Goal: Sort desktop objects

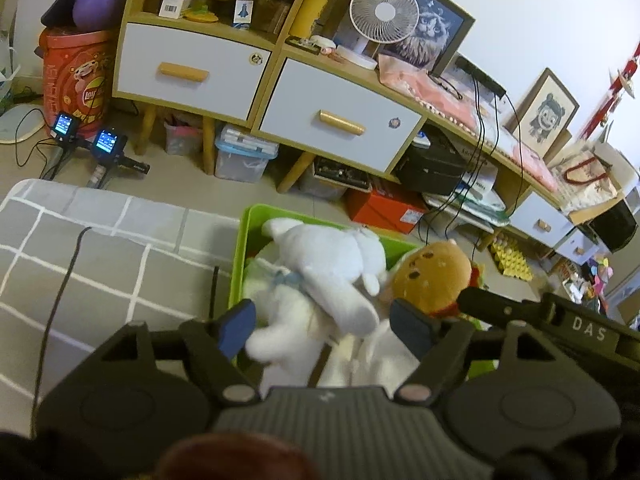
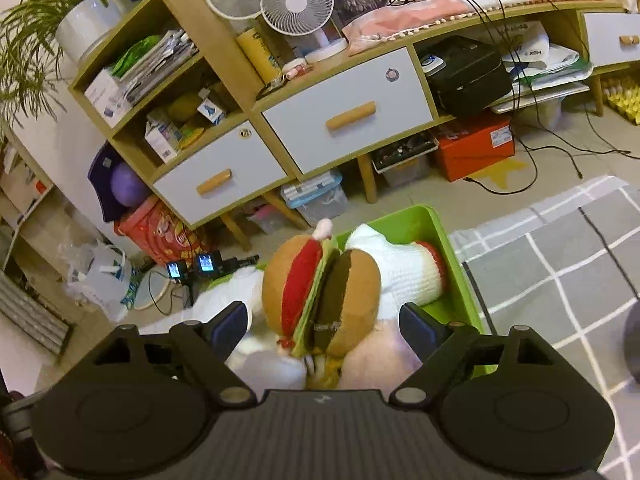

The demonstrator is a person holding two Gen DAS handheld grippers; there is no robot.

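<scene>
1. Plush toys fill the green bin on the floor.
2. Left gripper gapes around the white plush, pads clear.
3. Right gripper stands open astride the burger plush.

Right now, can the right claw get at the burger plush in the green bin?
Probably yes: the right claw stands open with the burger plush directly between its fingers, on top of the pile in the green bin, nothing covering it.

Left claw jaws apart, angled down; right claw likewise.
</scene>
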